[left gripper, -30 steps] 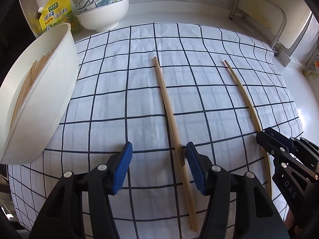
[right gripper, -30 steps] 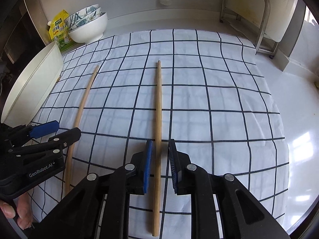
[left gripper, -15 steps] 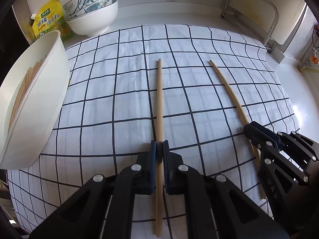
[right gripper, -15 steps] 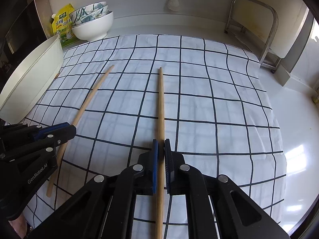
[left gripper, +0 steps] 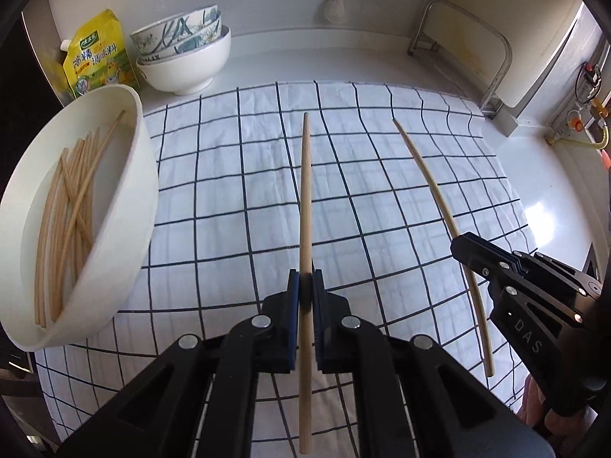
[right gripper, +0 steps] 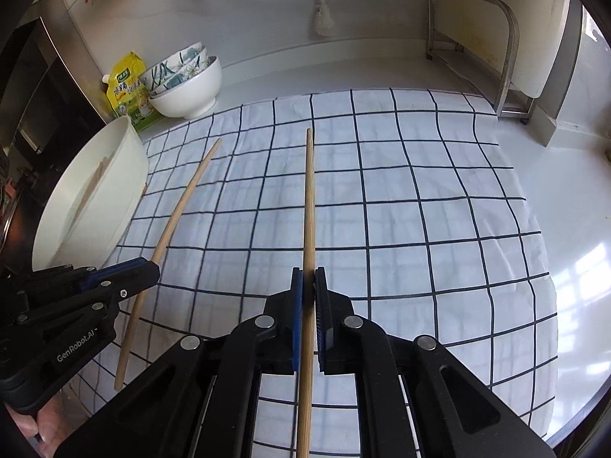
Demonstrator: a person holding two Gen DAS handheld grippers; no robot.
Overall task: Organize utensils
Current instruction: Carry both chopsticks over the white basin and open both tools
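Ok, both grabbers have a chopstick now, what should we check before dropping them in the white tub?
1. Left gripper shut on its chopstick: ok.
2. Right gripper shut on its chopstick: ok.
3. Tub has room beside the chopsticks already inside: ok.
4. Cloth clear of other stray chopsticks: ok in what shows.
5. Grips near the middle: not ok, both sit toward the near end, so the sticks may tip.
6. Bowls out of the path: ok.

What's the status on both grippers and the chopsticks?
Left gripper shut on one chopstick. Right gripper shut on the other chopstick. White tub of chopsticks to the left, path clear.
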